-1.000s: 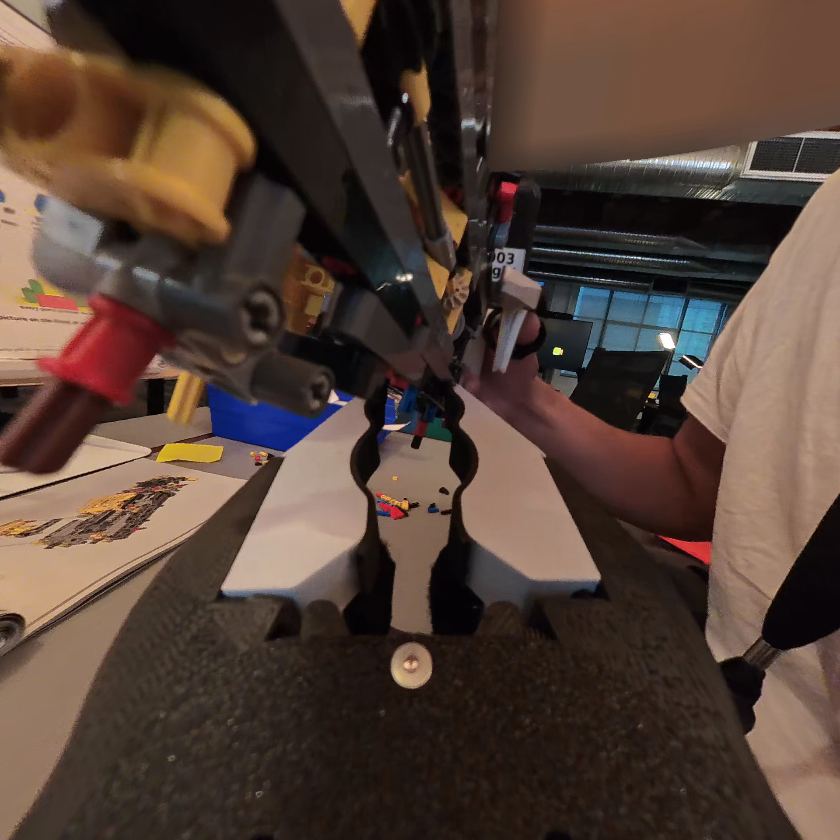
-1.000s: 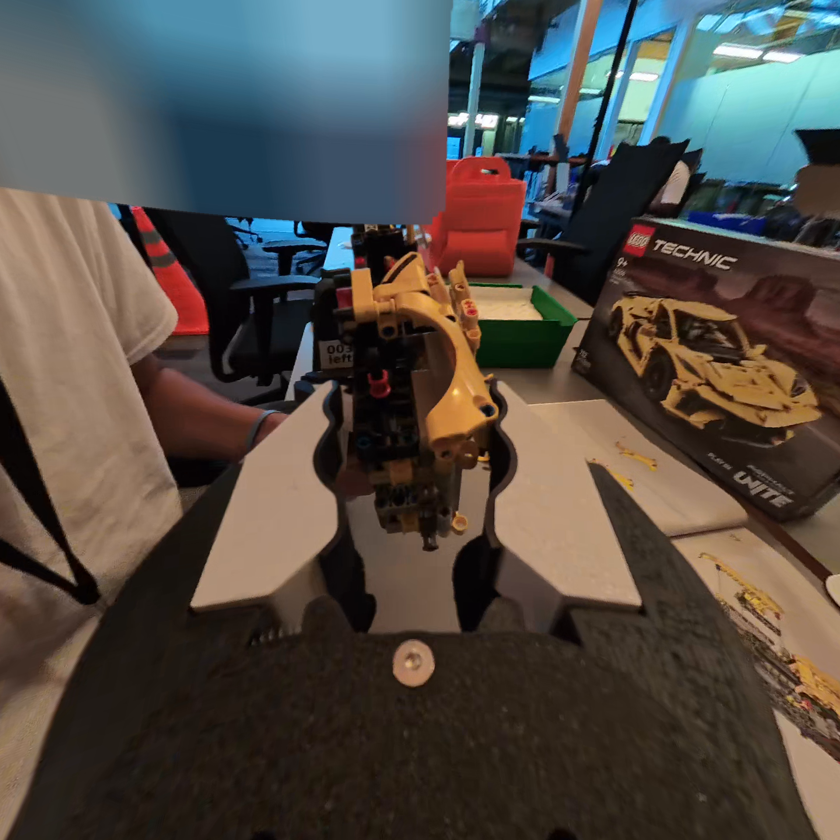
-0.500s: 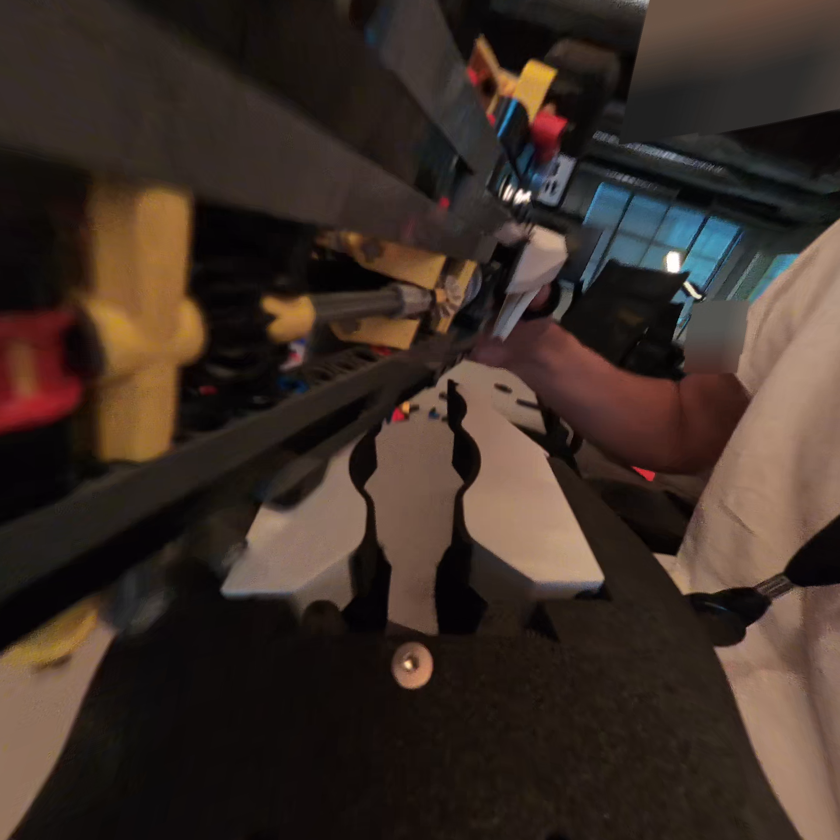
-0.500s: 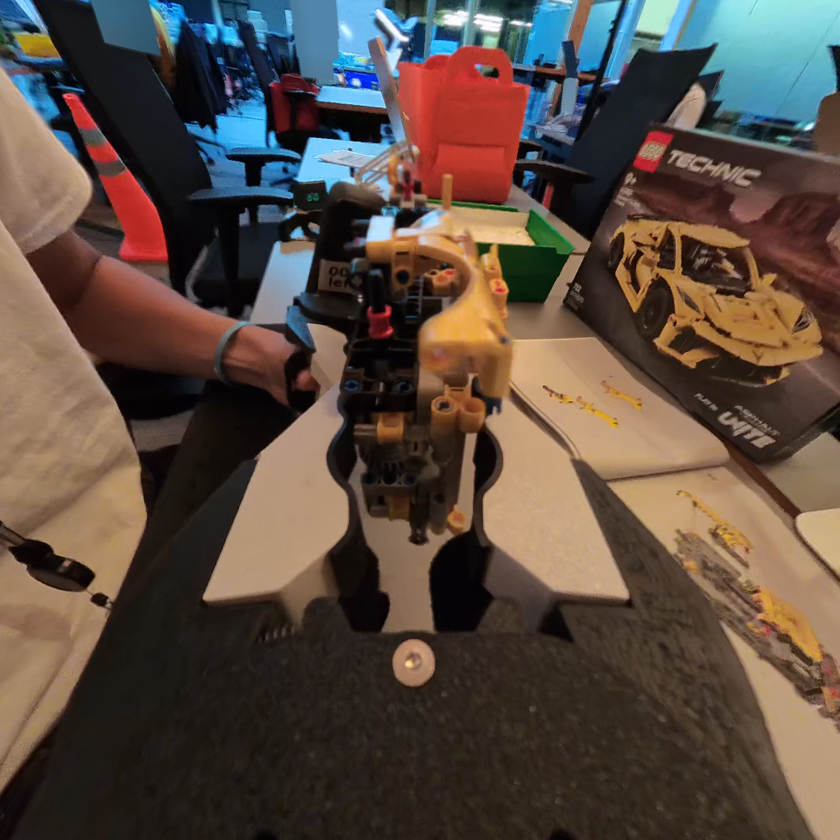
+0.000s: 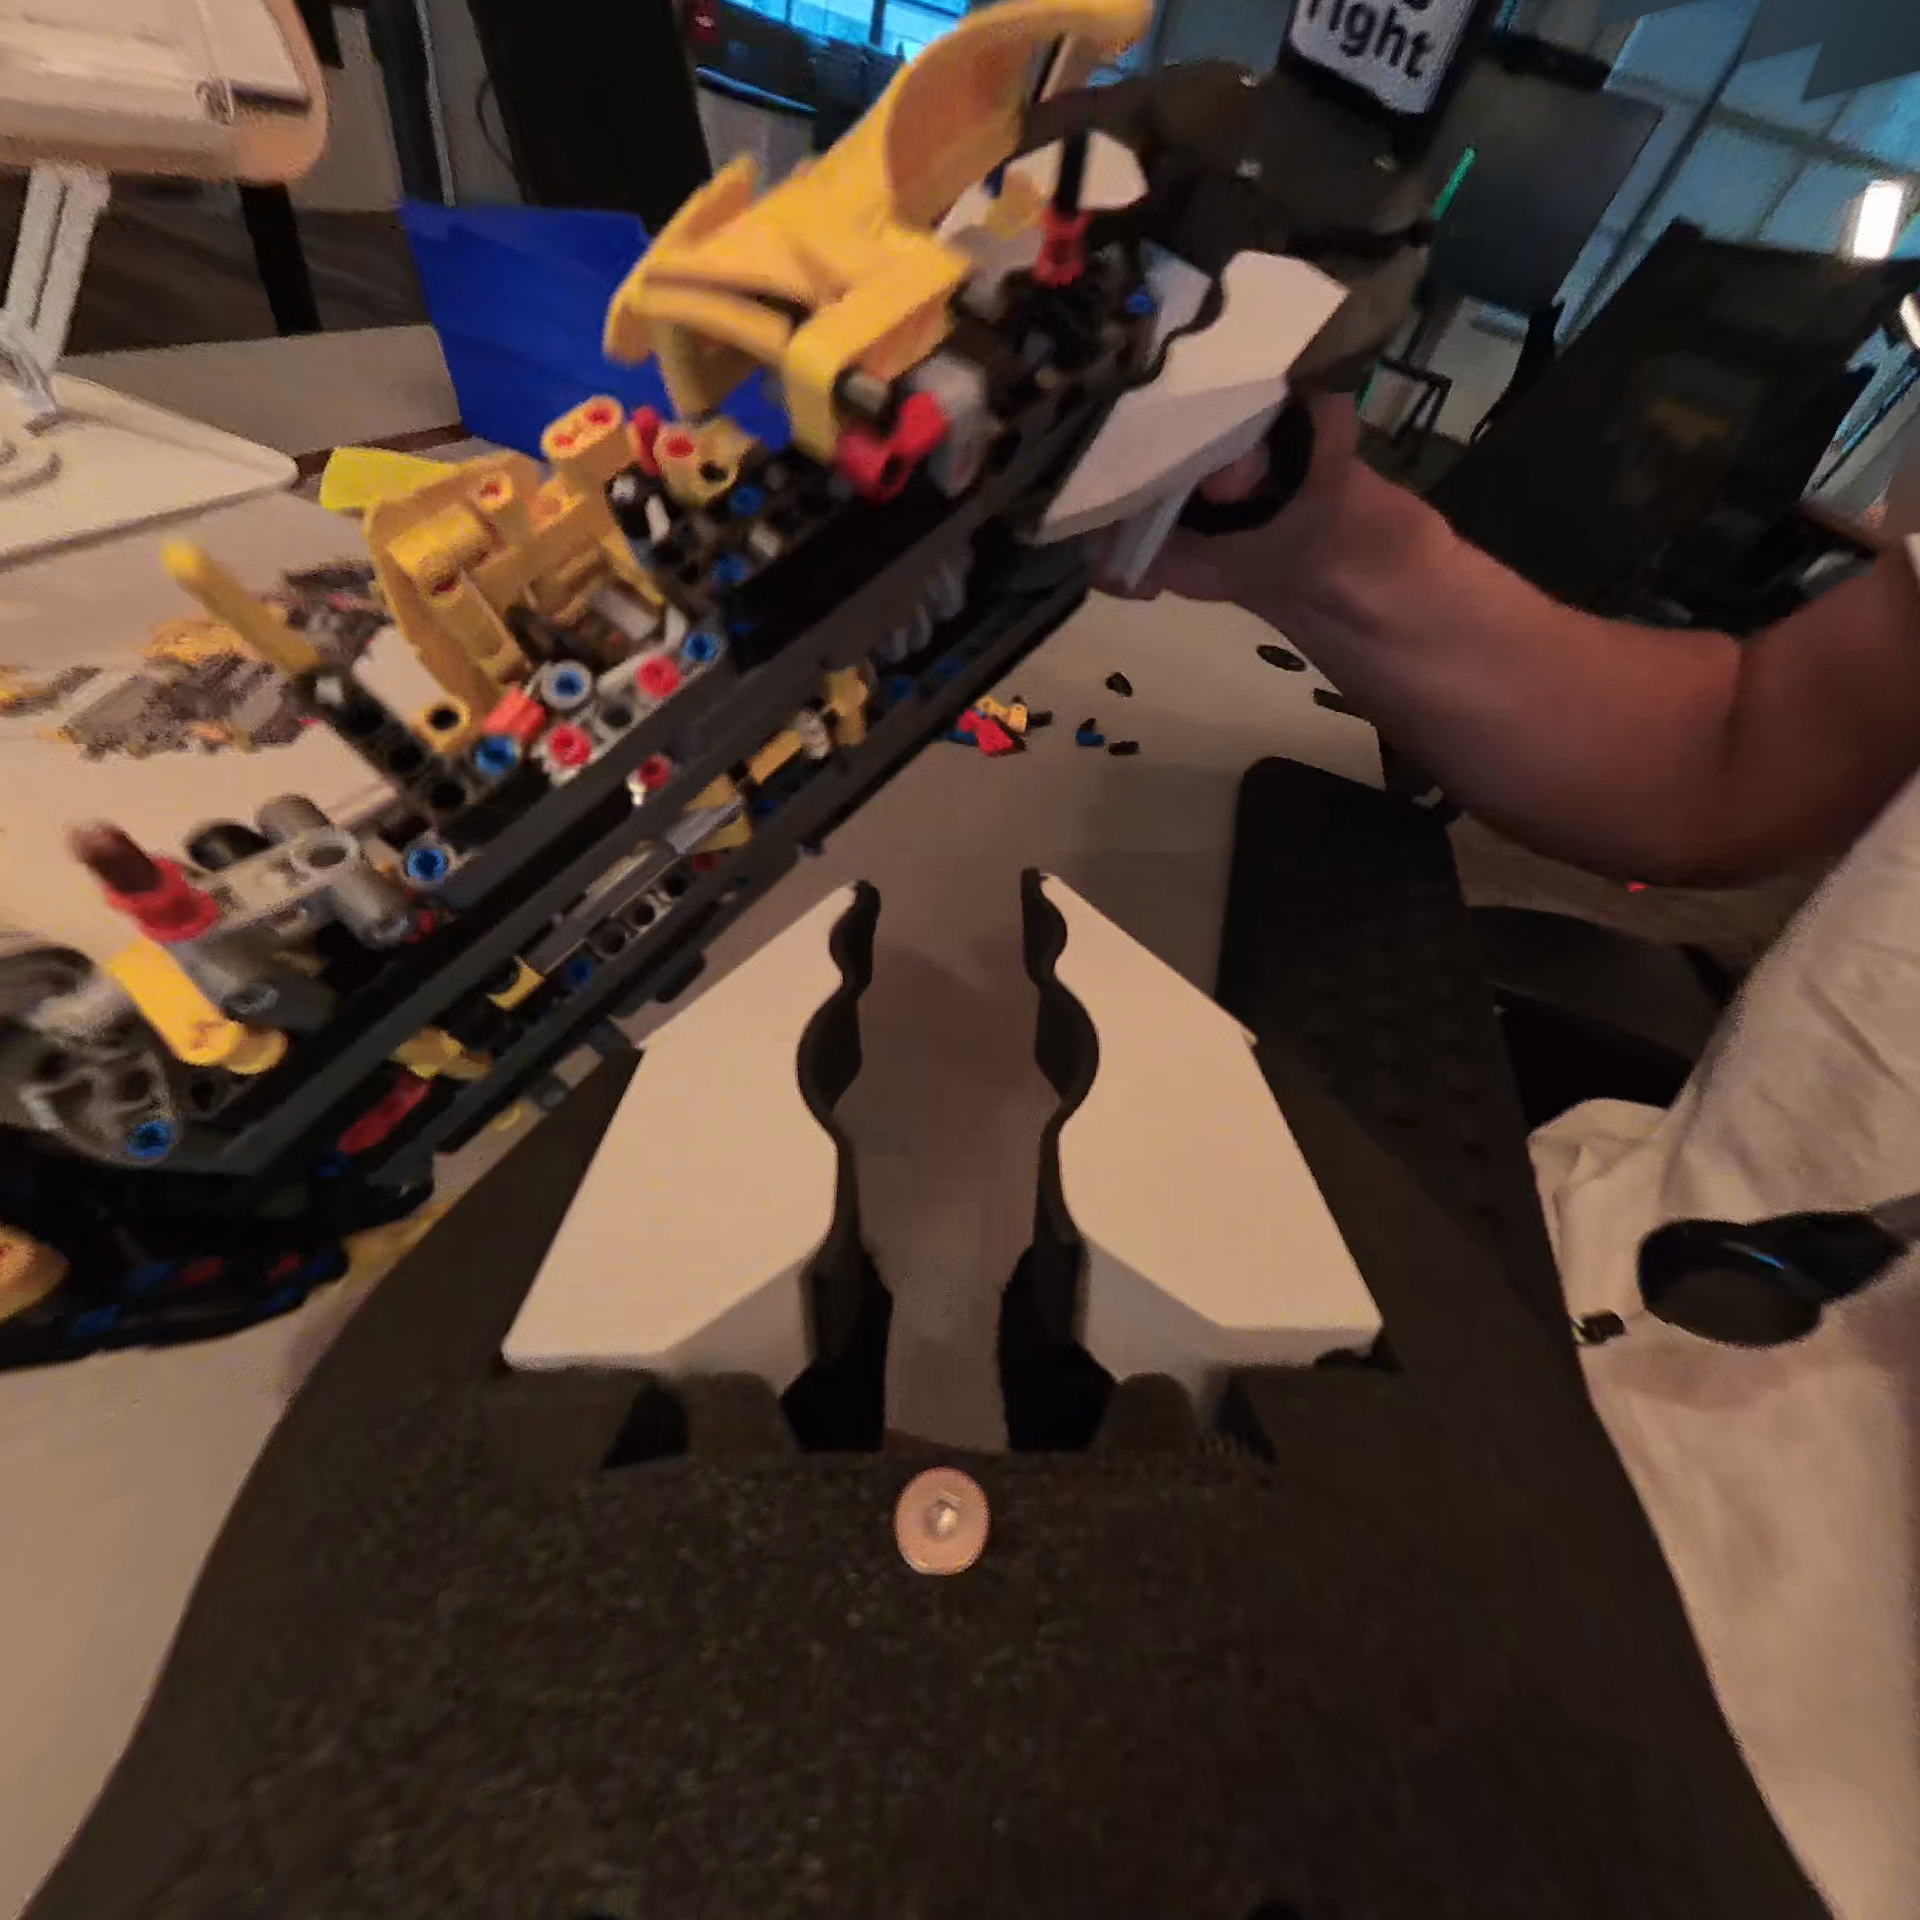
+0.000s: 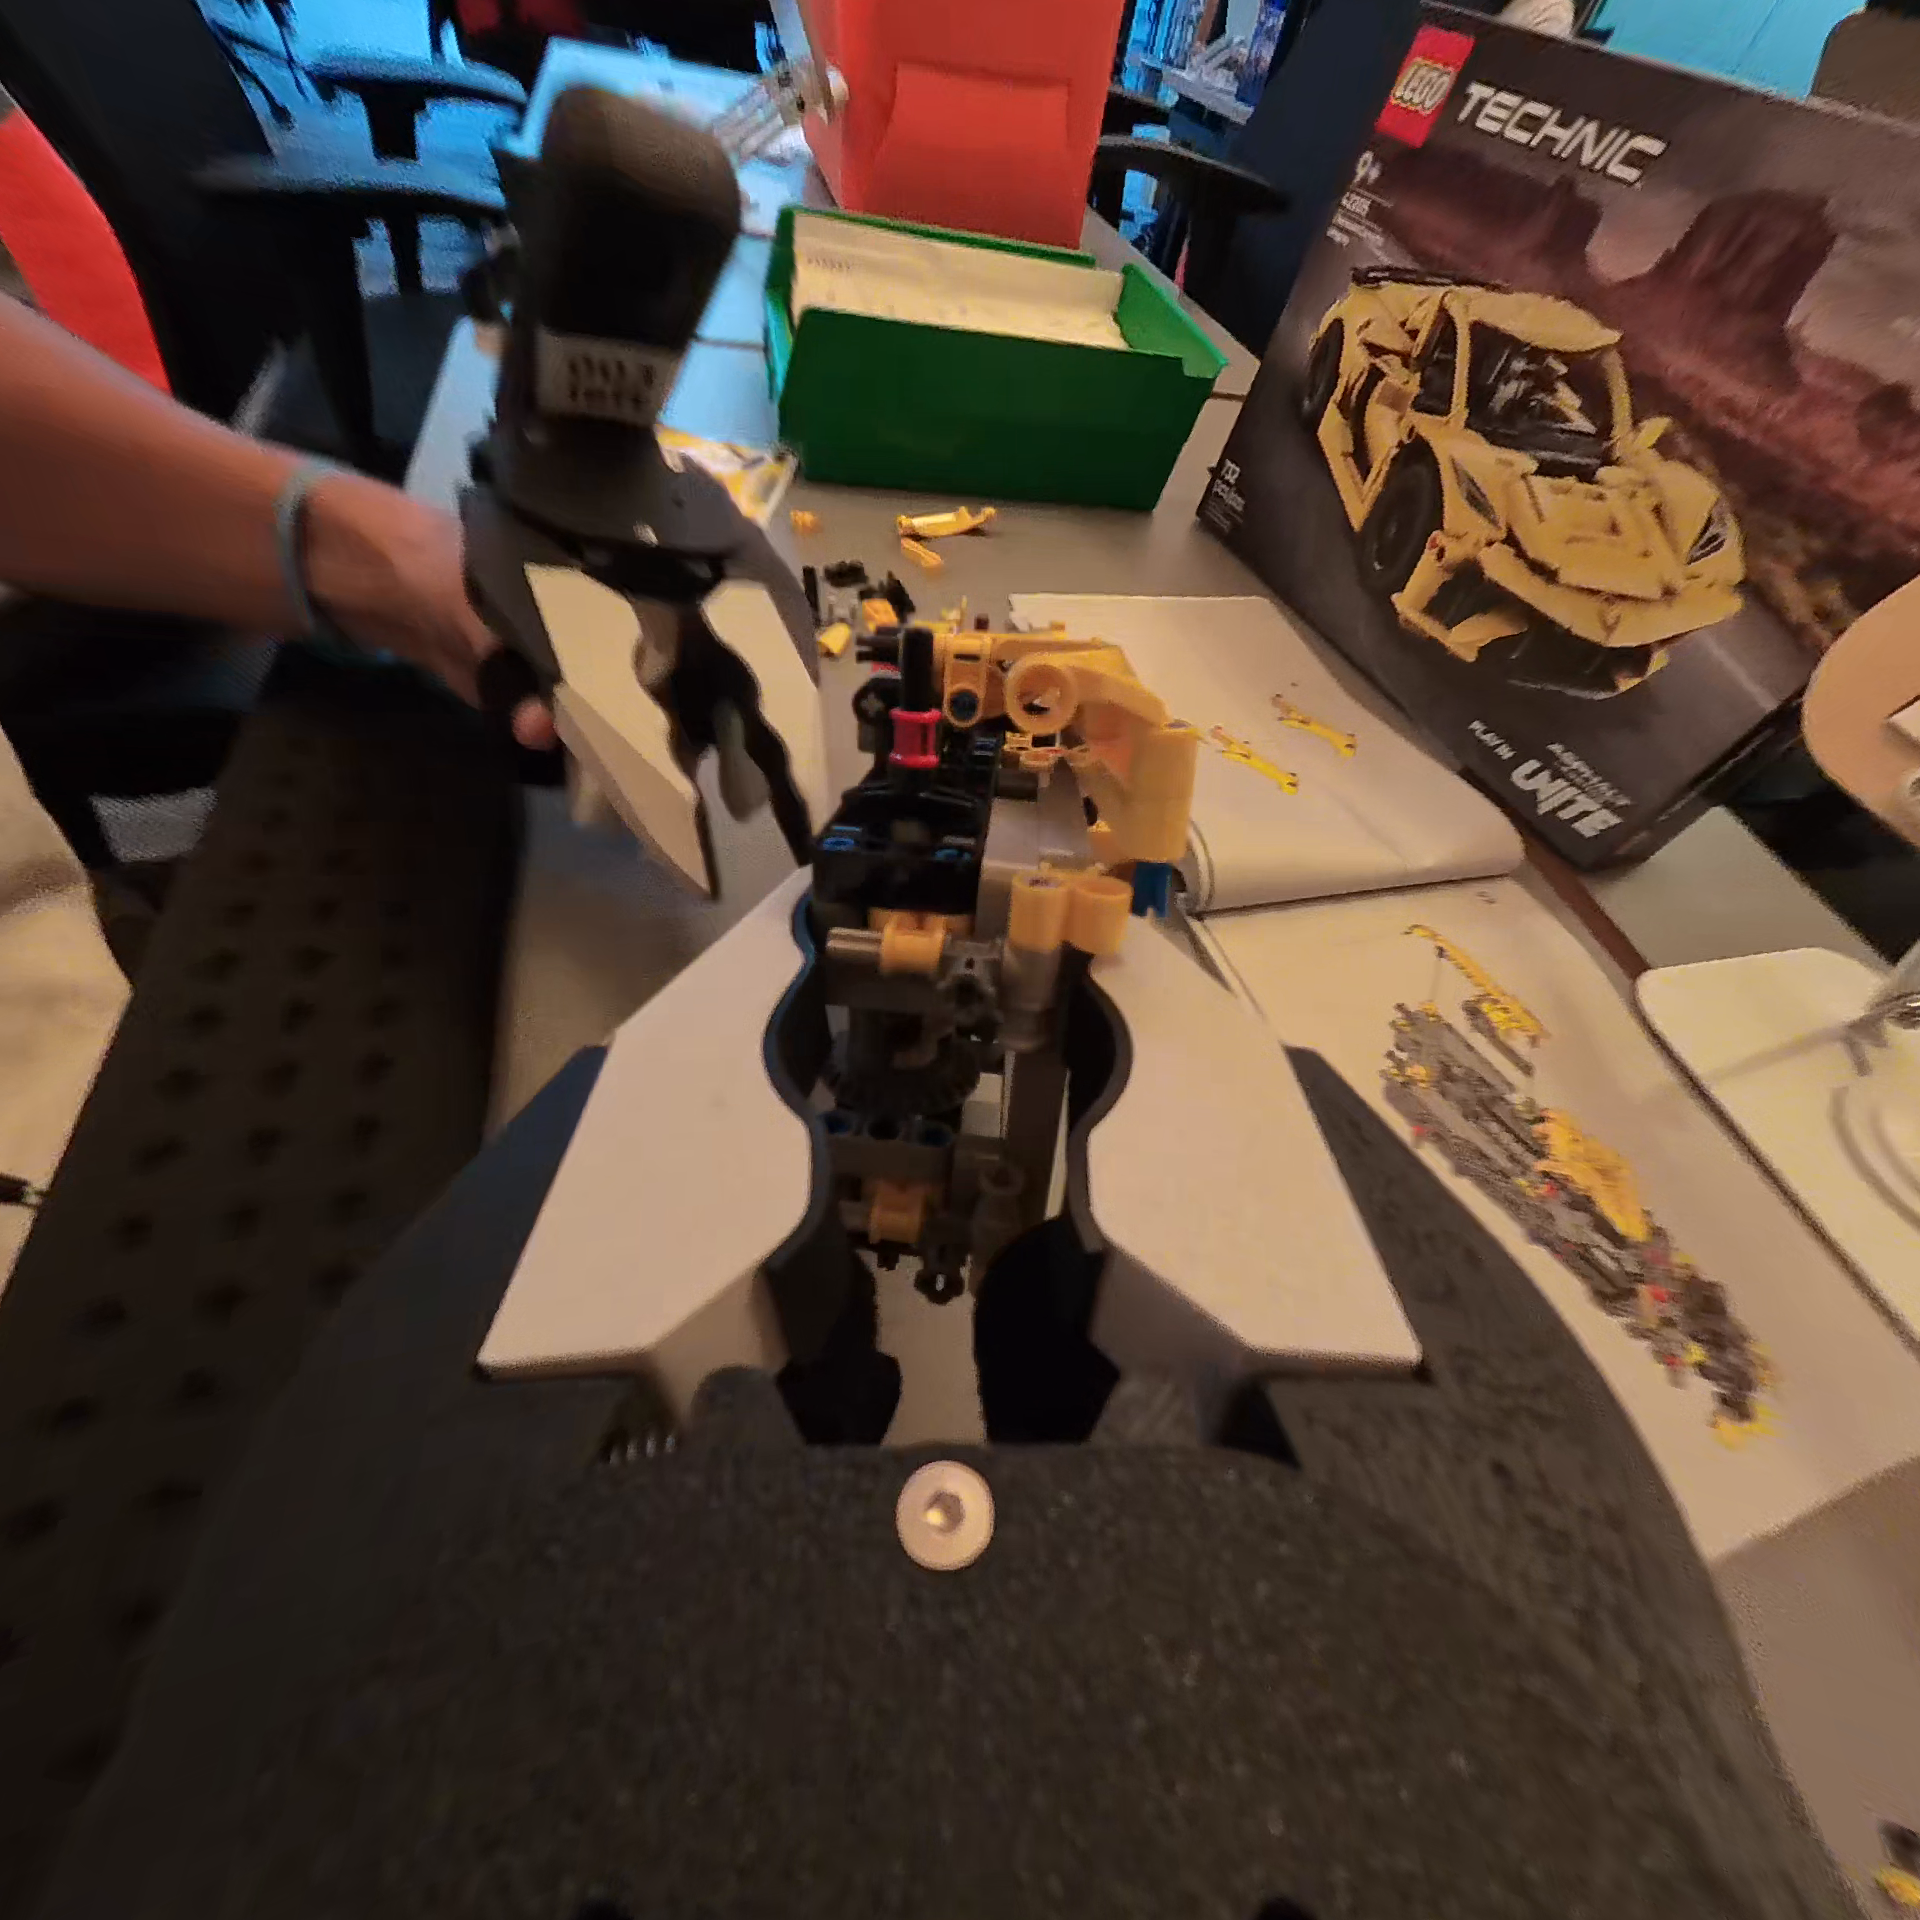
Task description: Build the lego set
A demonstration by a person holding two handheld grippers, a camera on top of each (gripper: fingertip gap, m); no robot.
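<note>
A half-built yellow, black and grey lego car chassis [image 6: 925, 831] sits clamped between my right gripper's [image 6: 966, 935] white fingers, its rear end deep in the jaws. In the left wrist view the chassis [image 5: 623, 675] runs from lower left up to my right gripper [image 5: 1049, 353] at upper right, tilted above the table. My left gripper [image 5: 945, 894] is open and empty, just right of the chassis and apart from it. It also shows in the right wrist view [image 6: 753, 842], left of the chassis, with nothing between its fingers.
Loose lego pieces [image 5: 997, 727] lie on the grey table; more loose pieces [image 6: 883, 592] lie behind the chassis. The lego box [image 6: 1507, 416] stands at right, a green bin [image 6: 987, 416] and an orange bag [image 6: 956, 114] behind. Instruction booklets [image 6: 1330, 769] lie at right. A blue bin [image 5: 520, 301] stands far left.
The chassis has come down from overhead towards the table. My left gripper has drawn away to its side. The right gripper still holds the chassis and now points down at the table.
</note>
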